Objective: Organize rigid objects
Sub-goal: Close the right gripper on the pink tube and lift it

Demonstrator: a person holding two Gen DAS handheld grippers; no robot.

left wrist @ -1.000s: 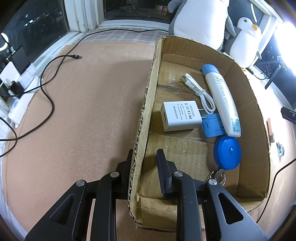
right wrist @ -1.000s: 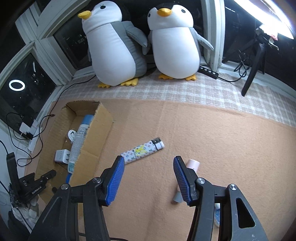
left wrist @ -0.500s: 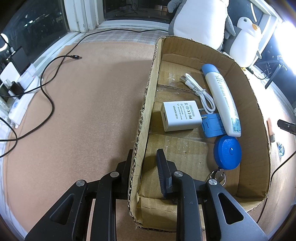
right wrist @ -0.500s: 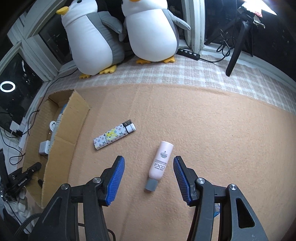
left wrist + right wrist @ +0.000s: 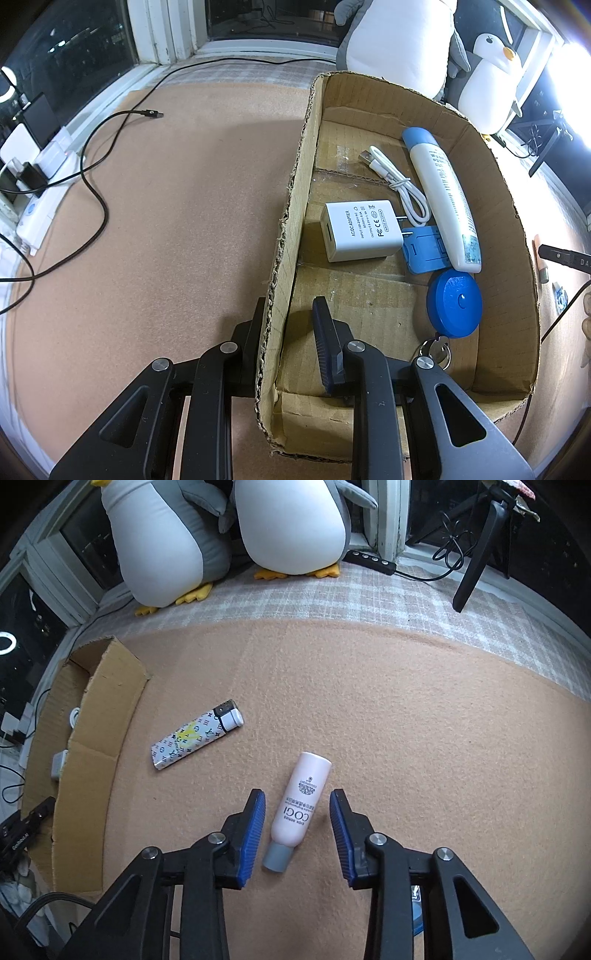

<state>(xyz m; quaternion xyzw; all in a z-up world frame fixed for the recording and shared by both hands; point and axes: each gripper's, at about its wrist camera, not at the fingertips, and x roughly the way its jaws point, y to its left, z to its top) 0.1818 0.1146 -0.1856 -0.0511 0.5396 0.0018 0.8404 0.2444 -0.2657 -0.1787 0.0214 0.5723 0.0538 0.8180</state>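
Two claws are mine: my left claw (image 5: pixel 291 325) is clamped narrow on the near side wall of the cardboard box (image 5: pixel 291 206), one finger outside, one inside. Beyond it in the box lie a white adapter (image 5: pixel 360 236), a white cable (image 5: pixel 397 181), a blue-capped tube (image 5: pixel 443 199) and a blue round case (image 5: pixel 454 308). My right claw (image 5: pixel 297 827) is closing, pads not touching the pink bottle (image 5: pixel 301 805) lying between them on the desk (image 5: pixel 424 738); a patterned lighter (image 5: pixel 195 738) lies beyond to its left
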